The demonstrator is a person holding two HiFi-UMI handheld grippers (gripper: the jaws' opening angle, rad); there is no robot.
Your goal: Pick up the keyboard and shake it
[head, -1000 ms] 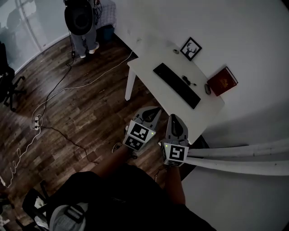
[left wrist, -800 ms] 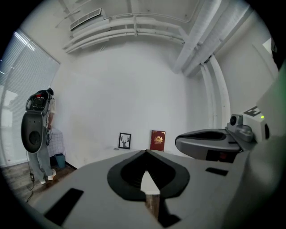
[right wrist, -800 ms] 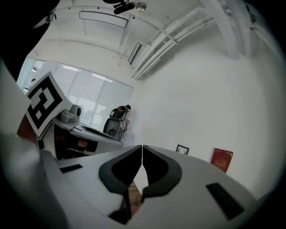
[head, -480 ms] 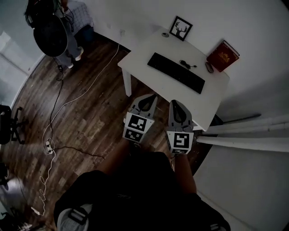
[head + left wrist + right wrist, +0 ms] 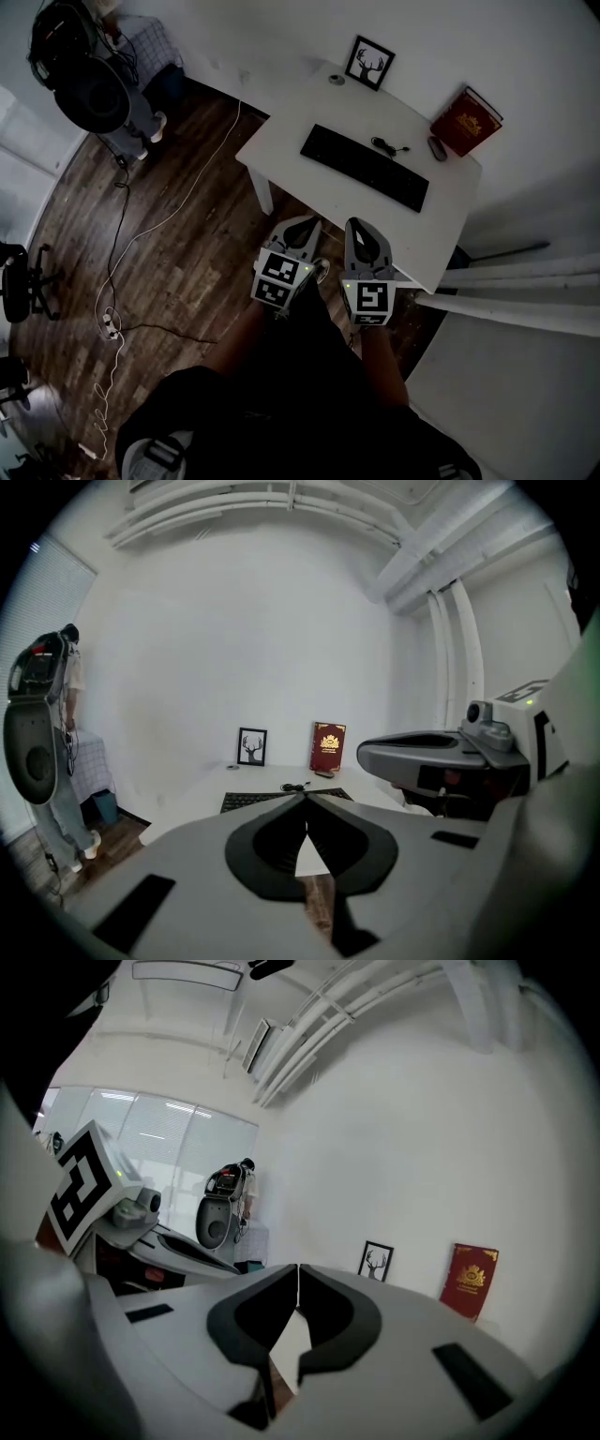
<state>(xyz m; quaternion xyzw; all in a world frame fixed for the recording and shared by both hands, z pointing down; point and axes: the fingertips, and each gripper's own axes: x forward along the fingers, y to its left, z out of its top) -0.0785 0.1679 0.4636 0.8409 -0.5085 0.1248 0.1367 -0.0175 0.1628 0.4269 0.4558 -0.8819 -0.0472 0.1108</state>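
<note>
A long black keyboard (image 5: 364, 168) lies flat across the middle of a white table (image 5: 309, 178). In the left gripper view only a strip of the keyboard (image 5: 246, 802) shows above the jaws. My left gripper (image 5: 302, 228) hangs over the wooden floor just short of the table's near edge, shut and empty. Beside it my right gripper (image 5: 359, 228) is also shut with nothing in it, its tip at the table's near edge. The two grippers are side by side, both well short of the keyboard.
On the table stand a framed deer picture (image 5: 369, 63) and a red book (image 5: 466, 120) against the wall, with a small black cable (image 5: 386, 145) and a dark mouse-like item (image 5: 436, 147) behind the keyboard. A white cord (image 5: 178, 202) runs over the floor. A person (image 5: 141, 103) stands far left.
The view has swung so the table sits more squarely ahead. Both grippers stayed shut and side by side, now slightly closer to the table's near edge.
</note>
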